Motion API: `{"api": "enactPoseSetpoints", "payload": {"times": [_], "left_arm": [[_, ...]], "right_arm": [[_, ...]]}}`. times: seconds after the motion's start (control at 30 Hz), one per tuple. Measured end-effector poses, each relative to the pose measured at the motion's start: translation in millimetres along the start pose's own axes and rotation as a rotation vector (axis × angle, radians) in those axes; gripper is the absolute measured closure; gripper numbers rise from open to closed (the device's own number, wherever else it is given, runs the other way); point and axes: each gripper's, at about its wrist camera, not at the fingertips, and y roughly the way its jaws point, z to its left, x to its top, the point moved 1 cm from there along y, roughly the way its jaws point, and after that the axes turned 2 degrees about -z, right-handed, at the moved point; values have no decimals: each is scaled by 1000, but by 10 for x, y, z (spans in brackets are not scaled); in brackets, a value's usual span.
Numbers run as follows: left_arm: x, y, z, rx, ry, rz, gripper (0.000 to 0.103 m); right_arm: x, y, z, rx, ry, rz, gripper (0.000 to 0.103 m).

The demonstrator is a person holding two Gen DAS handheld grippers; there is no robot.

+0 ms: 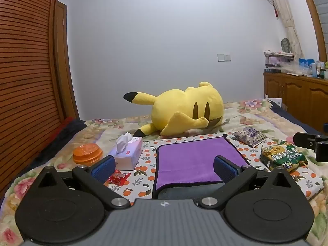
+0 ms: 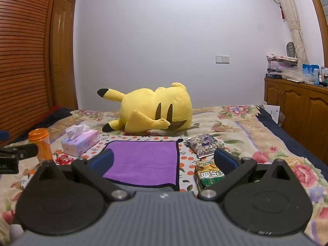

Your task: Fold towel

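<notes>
Floral bedding carries an orange-print mat [image 1: 147,170] where the purple microfibre towel with dark edging [image 1: 192,160] lies flat, unfolded. Both the left gripper [image 1: 164,166] and right gripper [image 2: 164,162] hover wide apart, empty. Folding seems unstarted; next, pinch the near corners. A tissue box [image 1: 129,153] and snack packets [image 2: 207,176] crowd the sides.

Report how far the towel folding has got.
Done: nothing; the purple towel lies flat and unfolded on the orange-print cloth. In hand: nothing; left gripper and right gripper hover with jaws open, empty. Left: grasp an edge and make every fold.
</notes>
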Motion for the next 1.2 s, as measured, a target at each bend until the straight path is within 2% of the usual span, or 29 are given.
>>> {"api": "enactPoseSetpoints", "payload": {"times": [1.2], "left_arm": [[4,25,36,4,10,-2,0]], "right_arm": [[5,-4,-37,0,-4,-1,0]]}}
